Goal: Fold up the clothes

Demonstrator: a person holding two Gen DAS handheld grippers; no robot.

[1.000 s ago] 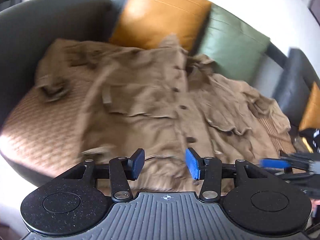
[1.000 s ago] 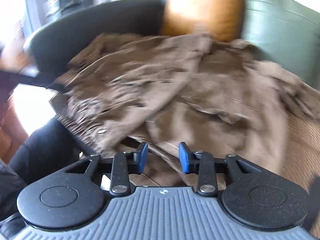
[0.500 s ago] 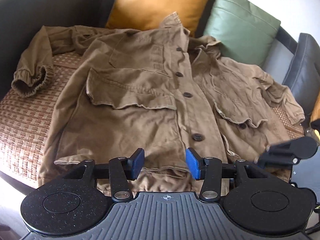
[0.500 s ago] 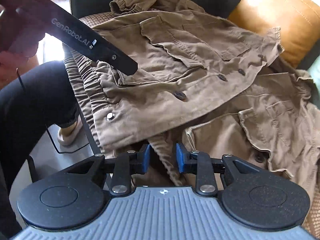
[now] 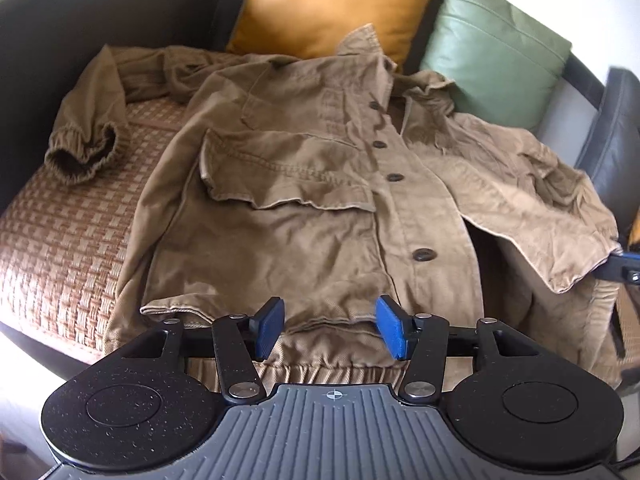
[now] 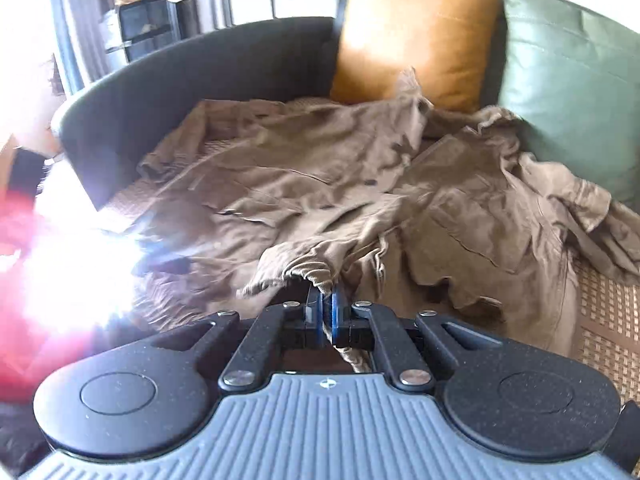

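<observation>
A brown button-up jacket (image 5: 312, 184) lies face up on the sofa seat, its left sleeve cuff (image 5: 80, 152) bunched at the far left. My left gripper (image 5: 331, 330) is open just above the jacket's bottom hem, with cloth showing between the blue pads (image 5: 270, 328) but not gripped. In the right wrist view my right gripper (image 6: 328, 308) is shut on the ribbed hem of the jacket (image 6: 360, 200). It holds the right front panel lifted off the seat. The right gripper's tip (image 5: 624, 266) also shows at the right edge of the left wrist view.
An orange cushion (image 5: 332, 4) and a green cushion (image 5: 492, 48) lean on the sofa back. A dark curved armrest (image 5: 80, 20) bounds the left side. A woven mat (image 5: 60, 240) covers the seat. Shelving (image 6: 160, 20) stands behind the sofa.
My right gripper has shut on the jacket's hem and lifted the right front panel. The left gripper stays open near the bottom hem, slightly closer to it.
</observation>
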